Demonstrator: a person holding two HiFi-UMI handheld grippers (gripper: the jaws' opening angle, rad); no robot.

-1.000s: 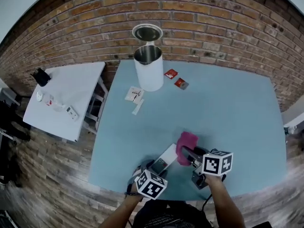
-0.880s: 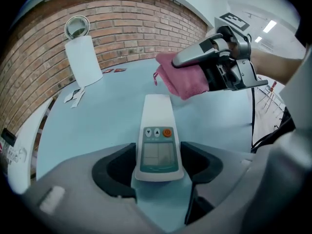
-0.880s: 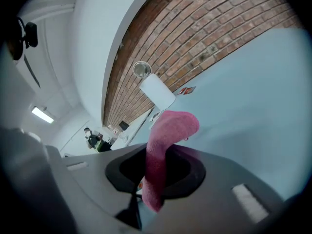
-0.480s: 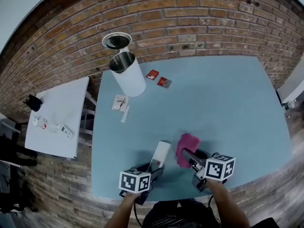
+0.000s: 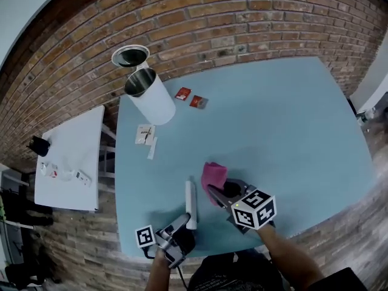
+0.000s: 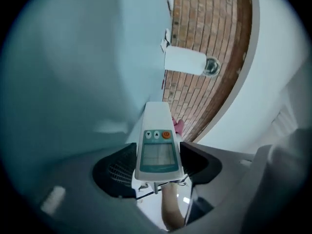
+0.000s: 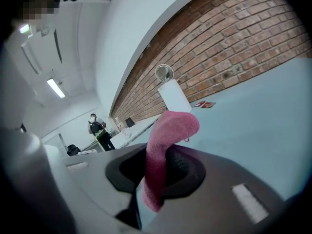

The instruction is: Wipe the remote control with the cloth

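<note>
The white remote control [image 5: 191, 202] is off the blue table [image 5: 273, 120], turned on its long edge, with my left gripper [image 5: 182, 226] shut on its near end. In the left gripper view the remote control [image 6: 157, 140] shows its screen and orange button between the two dark pads [image 6: 114, 172]. My right gripper [image 5: 218, 193] is shut on a pink cloth [image 5: 212, 176], which hangs just right of the remote. In the right gripper view the cloth [image 7: 170, 130] rises out of the jaws and folds over. I cannot tell whether cloth and remote touch.
A white kettle [image 5: 148, 96] with its lid open stands at the table's far left. Two red packets [image 5: 189, 97] and paper slips [image 5: 144, 134] lie near it. A white side table [image 5: 66, 156] with small items stands to the left. Behind is a brick wall [image 5: 242, 17].
My left gripper has rolled and lifted, turning the remote from lying flat to standing on its edge. The right gripper still holds the cloth, which is closer to the remote.
</note>
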